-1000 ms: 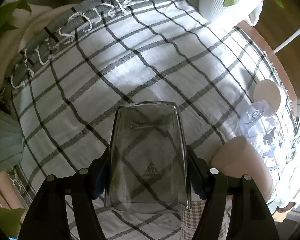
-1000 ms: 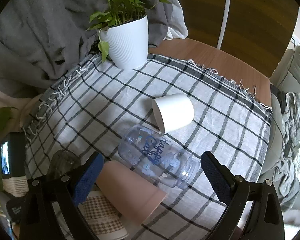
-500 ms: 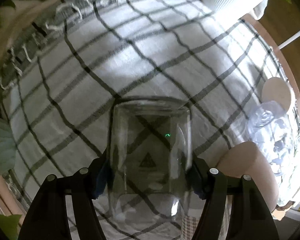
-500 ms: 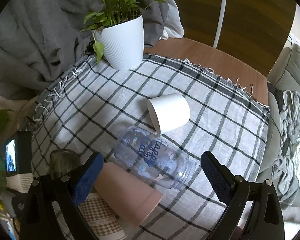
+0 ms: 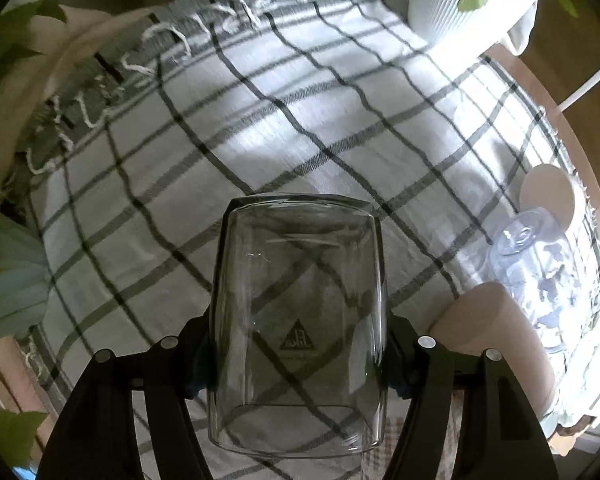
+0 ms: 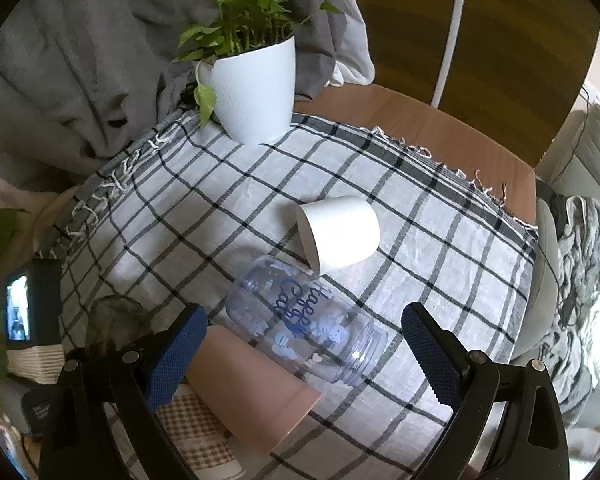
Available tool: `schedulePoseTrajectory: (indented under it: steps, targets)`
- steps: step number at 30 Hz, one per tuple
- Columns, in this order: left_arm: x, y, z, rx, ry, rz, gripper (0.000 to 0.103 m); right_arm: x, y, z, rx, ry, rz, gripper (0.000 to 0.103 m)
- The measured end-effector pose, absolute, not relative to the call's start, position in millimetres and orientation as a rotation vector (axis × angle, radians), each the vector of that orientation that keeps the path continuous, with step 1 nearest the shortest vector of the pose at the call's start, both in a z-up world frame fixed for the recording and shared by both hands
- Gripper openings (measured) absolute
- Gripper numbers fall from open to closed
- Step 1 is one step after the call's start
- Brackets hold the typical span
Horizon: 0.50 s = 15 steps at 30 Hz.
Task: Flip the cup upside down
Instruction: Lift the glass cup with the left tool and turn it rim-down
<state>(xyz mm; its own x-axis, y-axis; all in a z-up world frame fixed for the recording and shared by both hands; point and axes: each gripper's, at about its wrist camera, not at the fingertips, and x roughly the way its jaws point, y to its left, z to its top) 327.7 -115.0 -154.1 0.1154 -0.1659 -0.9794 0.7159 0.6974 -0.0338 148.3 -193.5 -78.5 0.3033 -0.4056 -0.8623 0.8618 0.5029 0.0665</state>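
A clear glass cup with a small triangle logo sits between the fingers of my left gripper, which is shut on it over the checked tablecloth. The cup's far end points away from me; whether it touches the cloth I cannot tell. In the right wrist view the same glass shows dimly at the left. My right gripper is open and empty, above a clear printed bottle that lies on its side.
A pink cup and a white cup lie on their sides beside the bottle. A checked cup lies near the front edge. A white plant pot stands at the back. Grey fabric hangs behind.
The left gripper, with the glass held, dipped close to the cloth and has drawn back up. The right gripper has shifted slightly and stays open.
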Motion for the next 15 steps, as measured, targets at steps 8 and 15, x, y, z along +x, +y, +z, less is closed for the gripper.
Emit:
schedulePoseTrajectory:
  steps: [8,15]
  targets:
    - [312,-78,-124,0.452,1.203,-0.652,0.066,141,-188,-70,0.566,0.889,-0.870,0.098]
    - [273,-40,-84,0.369,1.157,-0.574,0.066,124,-187,-60,0.537,0.878,-0.792,0.098]
